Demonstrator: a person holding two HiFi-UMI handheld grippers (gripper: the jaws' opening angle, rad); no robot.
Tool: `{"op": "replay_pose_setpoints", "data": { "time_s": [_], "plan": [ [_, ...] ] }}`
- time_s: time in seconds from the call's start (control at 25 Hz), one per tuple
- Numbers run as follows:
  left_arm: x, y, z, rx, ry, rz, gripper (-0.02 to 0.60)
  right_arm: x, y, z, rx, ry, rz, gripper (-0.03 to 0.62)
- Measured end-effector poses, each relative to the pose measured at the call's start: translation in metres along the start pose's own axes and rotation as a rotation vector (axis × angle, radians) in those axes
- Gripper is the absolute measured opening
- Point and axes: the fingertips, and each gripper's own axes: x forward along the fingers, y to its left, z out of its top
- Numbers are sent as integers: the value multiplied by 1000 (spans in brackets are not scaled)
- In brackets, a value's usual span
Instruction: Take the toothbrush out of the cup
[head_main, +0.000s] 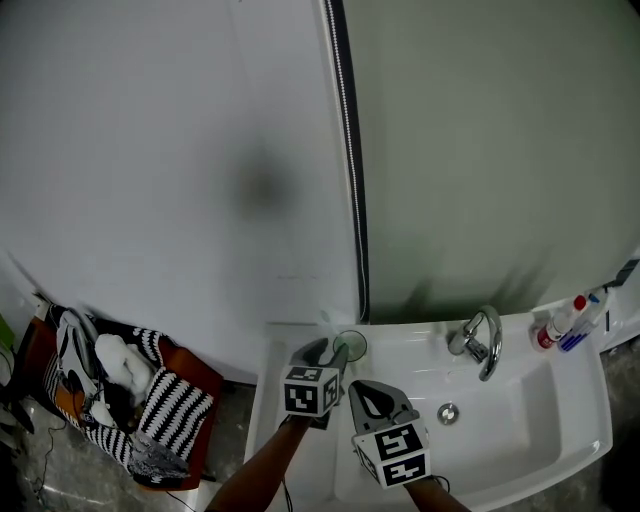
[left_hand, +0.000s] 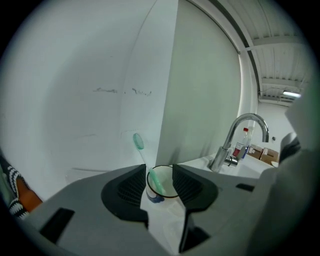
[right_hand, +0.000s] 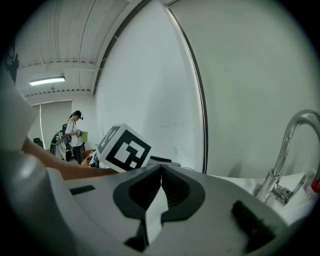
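A clear cup (head_main: 350, 346) stands on the back left corner of the white sink (head_main: 560, 440). In the left gripper view the cup (left_hand: 165, 192) holds a green toothbrush (left_hand: 146, 161) that leans left, bristle head up. My left gripper (left_hand: 160, 171) is open, its two jaws on either side of the cup's rim; whether they touch it I cannot tell. In the head view the left gripper (head_main: 335, 353) points at the cup from the front. My right gripper (head_main: 363, 389) hovers just right of it over the sink's rim. The right gripper (right_hand: 161, 168) is shut with nothing in it.
A chrome faucet (head_main: 482, 342) rises behind the basin, with the drain (head_main: 448, 412) below it. Bottles (head_main: 562, 325) stand at the sink's right end. A basket of clothes (head_main: 120, 400) lies on the floor at the left. A dark strip (head_main: 350, 160) runs down the wall.
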Motion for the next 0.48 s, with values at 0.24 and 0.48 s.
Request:
{"op": "replay_pose_setpoints", "data": {
  "time_s": [0.24, 0.48],
  "plan": [
    [19, 10, -5, -30, 35, -9, 164, 11, -4, 4, -3, -3, -21, 12],
    [37, 18, -3, -89, 44, -26, 164, 15, -7, 2, -7, 4, -30, 12]
  ]
}}
